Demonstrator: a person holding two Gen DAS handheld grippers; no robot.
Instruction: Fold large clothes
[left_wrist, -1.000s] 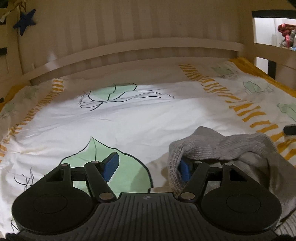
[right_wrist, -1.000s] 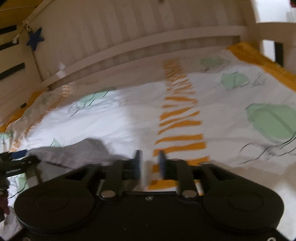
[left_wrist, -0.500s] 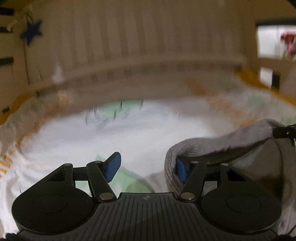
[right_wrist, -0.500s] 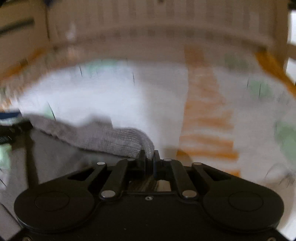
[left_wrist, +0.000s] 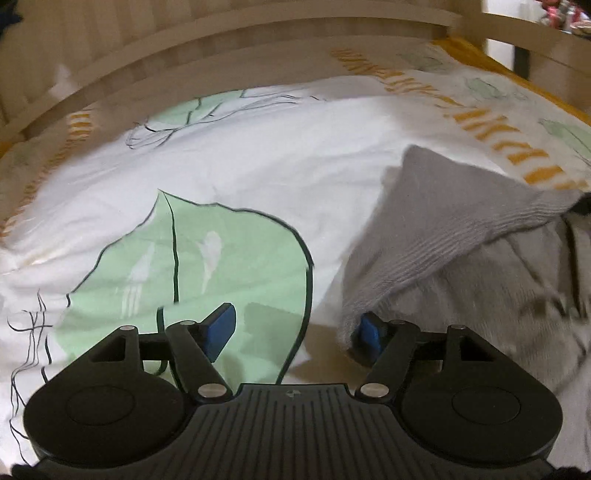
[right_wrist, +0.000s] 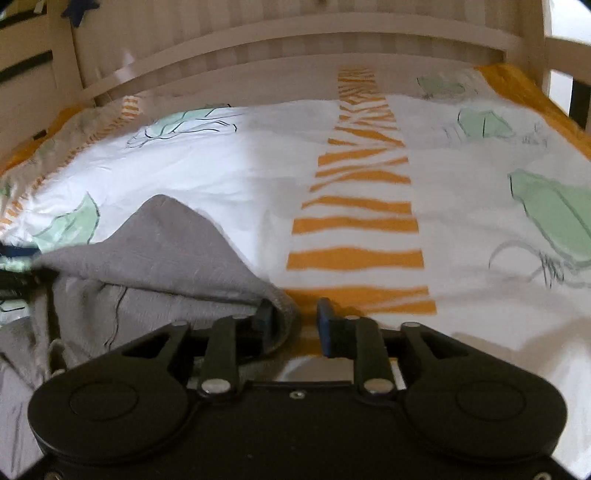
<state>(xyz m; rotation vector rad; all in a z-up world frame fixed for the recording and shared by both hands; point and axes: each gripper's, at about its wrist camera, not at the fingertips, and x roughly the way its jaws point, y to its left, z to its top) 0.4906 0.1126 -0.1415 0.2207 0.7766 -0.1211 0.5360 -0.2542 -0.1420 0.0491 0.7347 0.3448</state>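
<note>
The grey ribbed knit garment (left_wrist: 454, 236) lies on the white bed cover printed with green leaves and orange stripes (left_wrist: 258, 158), bunched between the two tools, with one folded-over flap peaking up toward the headboard. In the left wrist view it fills the right side; in the right wrist view the same garment (right_wrist: 159, 254) fills the lower left.

The left gripper (left_wrist: 295, 326) is held low and level just above the cover, pointing toward the headboard, its jaws spread wide. Its right blue pad (left_wrist: 369, 328) touches the garment's ribbed edge, which drapes over that finger; the left pad (left_wrist: 221, 325) sits over a green leaf, gripping nothing.

The right gripper (right_wrist: 295, 317) is likewise low and level, its jaws parted narrowly. The garment's rolled hem wraps around its left finger (right_wrist: 266, 321); the right finger (right_wrist: 327, 321) stands clear over an orange stripe.

Beyond runs the pale wooden slatted bed frame (right_wrist: 295, 40).
</note>
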